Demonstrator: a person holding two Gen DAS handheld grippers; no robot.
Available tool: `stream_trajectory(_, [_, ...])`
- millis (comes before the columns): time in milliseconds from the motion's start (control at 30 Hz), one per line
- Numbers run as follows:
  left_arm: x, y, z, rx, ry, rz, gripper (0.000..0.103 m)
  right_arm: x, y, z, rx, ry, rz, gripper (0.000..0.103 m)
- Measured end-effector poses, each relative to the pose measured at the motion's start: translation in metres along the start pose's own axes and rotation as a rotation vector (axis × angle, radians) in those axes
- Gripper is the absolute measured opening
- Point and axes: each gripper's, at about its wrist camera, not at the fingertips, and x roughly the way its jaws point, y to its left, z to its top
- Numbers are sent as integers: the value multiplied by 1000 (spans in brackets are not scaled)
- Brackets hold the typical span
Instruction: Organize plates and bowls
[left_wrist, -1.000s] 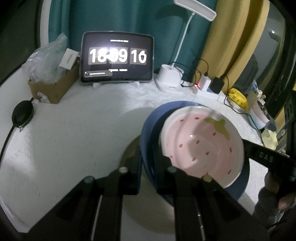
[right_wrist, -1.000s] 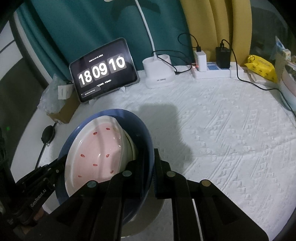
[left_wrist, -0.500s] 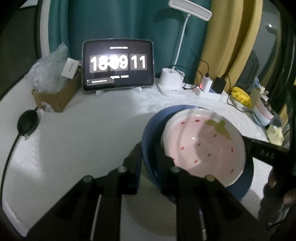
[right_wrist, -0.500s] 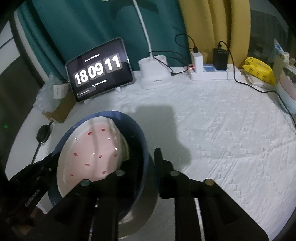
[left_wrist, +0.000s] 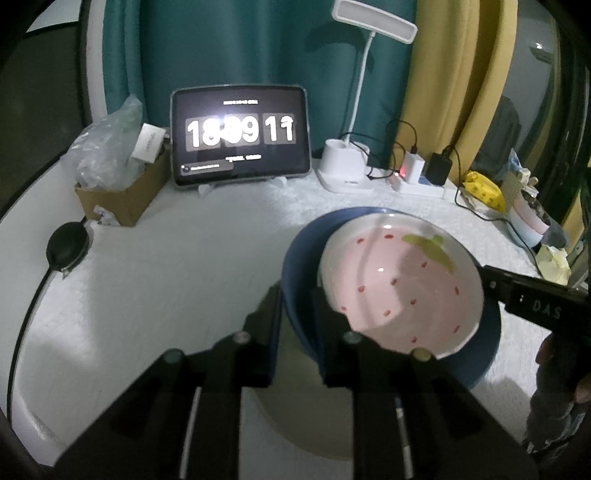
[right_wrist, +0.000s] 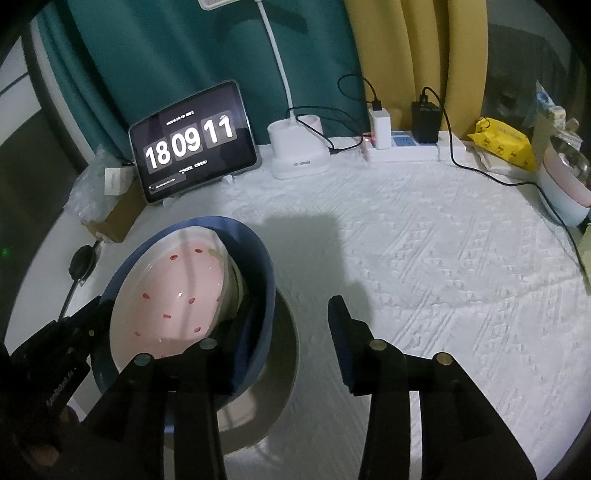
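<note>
Already nested, the pink strawberry dish (left_wrist: 399, 288) lies inside the blue bowl (left_wrist: 299, 254), and the bowl sits on a pale plate (right_wrist: 288, 354) near the front of the white tabletop (right_wrist: 443, 277).

The left gripper (left_wrist: 295, 299) has its fingers on either side of the bowl's near rim. They have eased a little and stand almost together, but I cannot tell whether they still pinch the rim.

The right gripper (right_wrist: 295, 306) has just been opening. Its fingers are well apart around the opposite wall, and the outer one is clear of it.

All three pieces look like glazed ceramic, so they are probably stiff, slick, fairly heavy as a stack and easily chipped. The best hold seems to be the blue rim on opposite sides, lifted level so the loose inner dish cannot slide.
</note>
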Motion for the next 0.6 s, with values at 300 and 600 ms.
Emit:
stream_trajectory(300, [-20, -6, -10, 3, -28, 23, 47, -21, -1, -10, -16, -31, -1, 45])
stream_trajectory(600, [-47, -20, -23, 22, -68, 21, 53, -50, -7, -25, -26, -75, -37, 45])
